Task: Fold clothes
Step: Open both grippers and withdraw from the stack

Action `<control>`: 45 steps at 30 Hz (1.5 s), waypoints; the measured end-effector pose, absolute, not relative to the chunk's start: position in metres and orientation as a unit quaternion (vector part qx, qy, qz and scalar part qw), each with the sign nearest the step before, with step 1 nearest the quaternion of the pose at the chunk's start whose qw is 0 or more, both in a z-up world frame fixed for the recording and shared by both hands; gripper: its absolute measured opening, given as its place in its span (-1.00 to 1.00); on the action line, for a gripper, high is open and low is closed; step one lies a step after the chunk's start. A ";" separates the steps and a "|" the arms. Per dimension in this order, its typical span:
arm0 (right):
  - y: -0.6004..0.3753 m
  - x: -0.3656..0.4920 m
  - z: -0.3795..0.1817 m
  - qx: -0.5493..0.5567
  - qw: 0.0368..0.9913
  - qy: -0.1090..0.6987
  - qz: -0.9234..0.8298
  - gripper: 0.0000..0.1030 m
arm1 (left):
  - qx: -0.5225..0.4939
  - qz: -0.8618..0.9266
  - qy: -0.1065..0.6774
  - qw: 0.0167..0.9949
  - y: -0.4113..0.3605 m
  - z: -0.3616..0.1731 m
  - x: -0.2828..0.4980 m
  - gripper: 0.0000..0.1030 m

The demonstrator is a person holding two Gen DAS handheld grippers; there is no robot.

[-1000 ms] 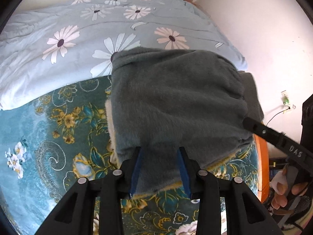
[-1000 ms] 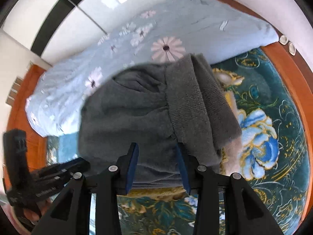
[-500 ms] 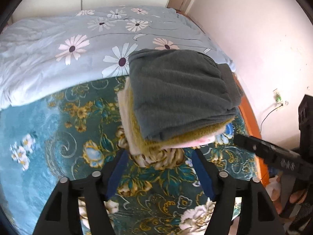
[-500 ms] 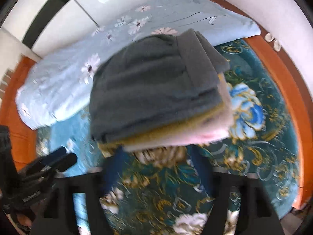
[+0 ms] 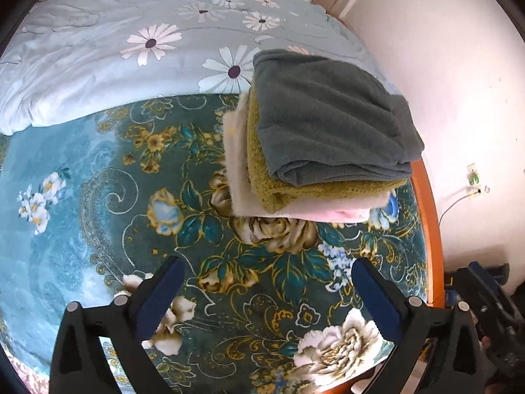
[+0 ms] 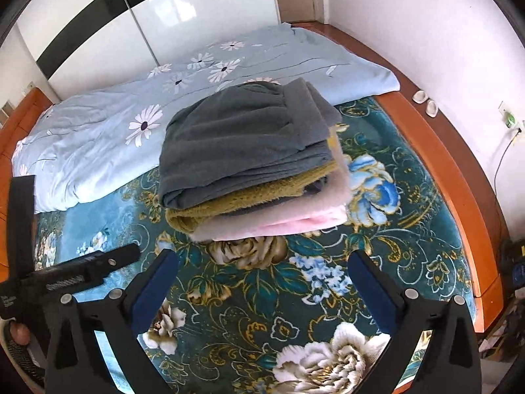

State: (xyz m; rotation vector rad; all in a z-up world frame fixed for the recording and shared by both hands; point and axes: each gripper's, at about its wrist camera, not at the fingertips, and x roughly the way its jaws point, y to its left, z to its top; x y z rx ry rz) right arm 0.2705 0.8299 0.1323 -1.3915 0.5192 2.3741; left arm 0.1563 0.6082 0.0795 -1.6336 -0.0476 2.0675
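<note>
Both claws, left (image 5: 267, 290) and right (image 6: 262, 282), are spreading wide, gripping nothing, hovering apart from the stack (image 6: 252, 164) lying on the bed (image 6: 410, 216).

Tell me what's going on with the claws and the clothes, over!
Left claw and right claw open, jaws just opened, nothing between them. Grey garment folded atop the stack on the floral blanket. Nothing blocking. Over.

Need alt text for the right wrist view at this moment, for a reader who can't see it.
A stack of folded clothes, grey garment on top of an olive one and a pink one, sits on a teal floral blanket. The right gripper hangs open and empty in front of it.
</note>
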 end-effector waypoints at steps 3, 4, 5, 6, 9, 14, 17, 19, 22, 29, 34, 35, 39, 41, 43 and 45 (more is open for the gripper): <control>0.831 0.269 0.132 -0.484 0.169 0.172 0.841 0.99 | -0.581 0.782 -0.024 0.225 0.603 0.086 0.156 1.00; 0.832 0.269 0.133 -0.479 0.168 0.169 0.845 0.99 | -0.574 0.790 -0.029 0.214 0.602 0.087 0.156 1.00; 0.833 0.269 0.133 -0.472 0.166 0.165 0.850 0.99 | -0.566 0.799 -0.035 0.202 0.600 0.088 0.156 1.00; 0.835 0.268 0.134 -0.465 0.162 0.162 0.855 0.99 | -0.555 0.809 -0.041 0.189 0.599 0.089 0.157 1.00; 0.846 0.263 0.134 -0.455 0.138 0.146 0.867 0.99 | -0.526 0.834 -0.052 0.156 0.602 0.094 0.157 1.00; 0.869 0.255 0.128 -0.449 0.108 0.127 0.878 1.00 | -0.515 0.848 -0.027 0.125 0.622 0.098 0.165 1.00; 0.889 0.253 0.116 -0.453 0.089 0.135 0.877 1.00 | -0.524 0.844 -0.002 0.114 0.637 0.093 0.177 1.00; 0.897 0.253 0.110 -0.451 0.082 0.135 0.878 0.99 | -0.532 0.840 0.024 0.105 0.647 0.088 0.188 1.00; 0.911 0.252 0.099 -0.454 0.067 0.150 0.876 1.00 | -0.537 0.837 0.050 0.091 0.656 0.084 0.197 1.00; 0.927 0.242 0.085 -0.455 0.034 0.157 0.876 1.00 | -0.546 0.831 0.083 0.063 0.668 0.082 0.201 1.00; 0.932 0.233 0.081 -0.458 0.012 0.151 0.876 1.00 | -0.553 0.825 0.103 0.057 0.679 0.080 0.198 1.00; 0.933 0.232 0.081 -0.459 0.011 0.151 0.876 1.00 | -0.553 0.825 0.103 0.057 0.681 0.081 0.197 1.00; 0.935 0.230 0.077 -0.468 0.002 0.147 0.872 1.00 | -0.562 0.821 0.086 0.046 0.691 0.079 0.187 1.00; 0.936 0.229 0.075 -0.475 -0.003 0.138 0.869 1.00 | -0.572 0.816 0.073 0.039 0.696 0.075 0.182 1.00; 0.936 0.227 0.073 -0.485 -0.010 0.127 0.865 0.99 | -0.580 0.811 0.066 0.032 0.701 0.070 0.179 1.00; 0.936 0.226 0.070 -0.494 -0.017 0.116 0.861 1.00 | -0.586 0.808 0.060 0.029 0.706 0.066 0.178 1.00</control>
